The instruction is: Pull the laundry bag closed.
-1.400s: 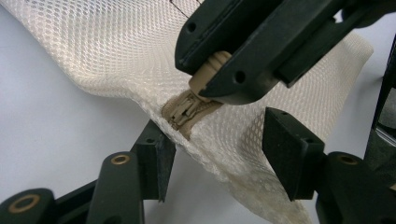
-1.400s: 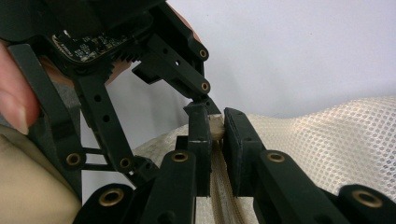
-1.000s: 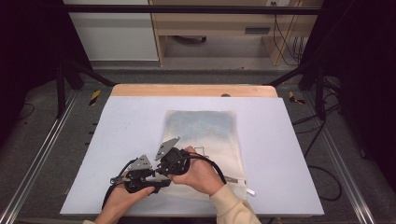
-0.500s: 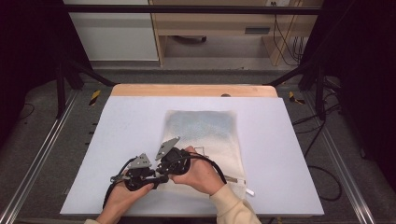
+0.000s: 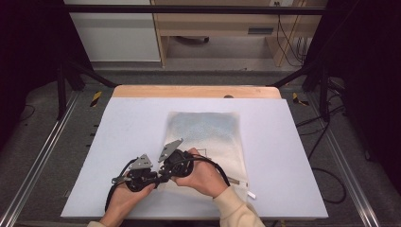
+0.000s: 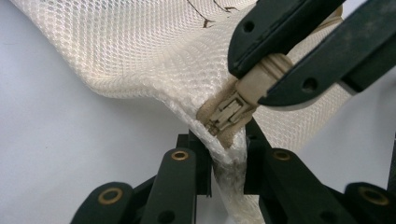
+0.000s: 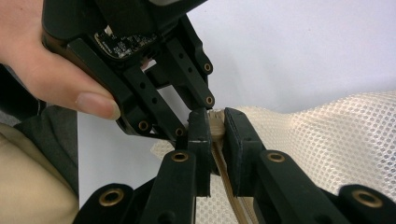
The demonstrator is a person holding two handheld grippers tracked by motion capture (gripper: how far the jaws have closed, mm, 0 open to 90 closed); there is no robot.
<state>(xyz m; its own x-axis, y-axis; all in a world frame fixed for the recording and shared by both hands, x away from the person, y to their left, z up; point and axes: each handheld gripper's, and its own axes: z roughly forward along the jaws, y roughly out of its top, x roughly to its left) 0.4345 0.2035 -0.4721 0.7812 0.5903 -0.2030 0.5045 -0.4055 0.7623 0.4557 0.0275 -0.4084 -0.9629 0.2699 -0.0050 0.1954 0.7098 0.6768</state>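
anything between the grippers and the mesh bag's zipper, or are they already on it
Nothing visible stands between them. The right gripper is shut on the zipper pull, and the left gripper, whose jaws have just been closing, pinches the corner of the mesh bag right below the pull.

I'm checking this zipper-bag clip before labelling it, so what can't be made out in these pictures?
- High view: the mesh bag's near left corner, hidden under both hands and grippers.
- Left gripper view: the bag corner pinched in the left gripper hides what lies under it; the bag runs off the top edge.
- Right gripper view: the zipper pull is mostly hidden between the right gripper's jaws.
- What the bag holds: the mesh blurs it.
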